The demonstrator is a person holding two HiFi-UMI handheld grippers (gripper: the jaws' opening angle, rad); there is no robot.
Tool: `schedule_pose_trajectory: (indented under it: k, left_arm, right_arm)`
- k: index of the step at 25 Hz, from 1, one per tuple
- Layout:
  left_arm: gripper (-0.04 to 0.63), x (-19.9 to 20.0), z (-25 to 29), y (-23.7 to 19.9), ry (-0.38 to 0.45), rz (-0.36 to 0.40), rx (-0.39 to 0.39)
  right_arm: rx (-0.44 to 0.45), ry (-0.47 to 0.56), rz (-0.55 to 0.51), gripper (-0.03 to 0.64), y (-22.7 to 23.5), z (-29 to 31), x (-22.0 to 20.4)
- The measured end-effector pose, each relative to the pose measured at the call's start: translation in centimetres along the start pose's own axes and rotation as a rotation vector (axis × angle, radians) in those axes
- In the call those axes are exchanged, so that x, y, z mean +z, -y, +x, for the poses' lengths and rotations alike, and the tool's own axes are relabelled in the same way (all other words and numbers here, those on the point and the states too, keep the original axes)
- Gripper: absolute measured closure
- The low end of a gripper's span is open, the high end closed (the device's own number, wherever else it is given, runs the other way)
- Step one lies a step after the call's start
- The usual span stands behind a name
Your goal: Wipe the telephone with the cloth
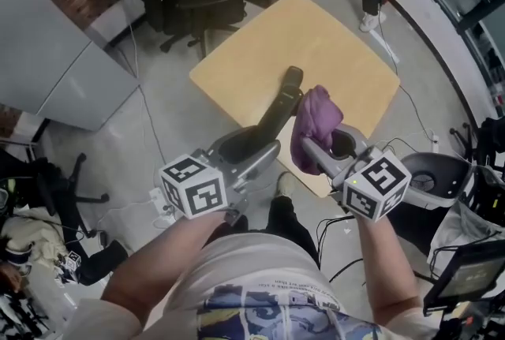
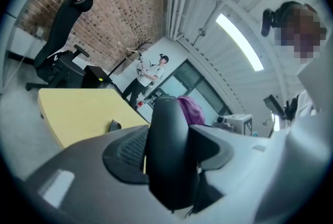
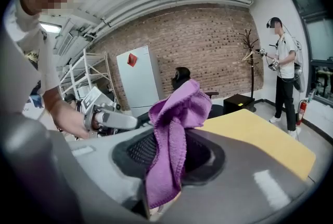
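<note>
Between left jaws, telephone; between right jaws, cloth.

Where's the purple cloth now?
Purple cloth: right of centre in the head view, clamped in the right gripper over the near edge of the table, beside the telephone handset.

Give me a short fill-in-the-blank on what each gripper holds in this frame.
1. The black telephone handset is clamped in the ____ gripper's fingers.
2. The cloth held by the right gripper is ____ in colour.
3. In the head view, the cloth sits to the ____ of the handset.
Missing words: left; purple; right.
</note>
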State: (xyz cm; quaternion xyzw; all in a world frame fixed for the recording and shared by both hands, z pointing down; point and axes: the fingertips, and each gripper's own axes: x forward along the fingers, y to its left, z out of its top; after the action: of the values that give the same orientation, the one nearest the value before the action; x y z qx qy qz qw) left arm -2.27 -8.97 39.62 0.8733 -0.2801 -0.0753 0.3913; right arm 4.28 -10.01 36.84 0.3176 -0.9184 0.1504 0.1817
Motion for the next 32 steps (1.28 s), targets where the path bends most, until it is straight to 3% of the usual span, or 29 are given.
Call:
schedule_pose_trajectory:
  k: [6,16,21,32]
  left_arm:
    - [0.345,0.8,0.8,-0.7,0.038,-0.114,-0.043]
    - [0.345,1.1,0.9,-0.8,0.070,-0.210,-0.084]
    - [0.345,1.6,0.5,-0.6,0.090,-0.220,-0.098]
    - [0.345,0.7,-0.1,0.9,0.080,-0.217,-0.126]
  right_arm:
    - [0.075,-0.011,-0.011,0.500,-2.0,1.1,-0.6]
    - [0.182,-0.043,-0.002,0.501,-5.3,1.4,-2.8]
    - [0.225,-0.071,-0.026,0.500,-6.6,1.0,-3.8]
    - [0.058,-0.043,0.008,0.500,-1.7,-0.2,-2.6]
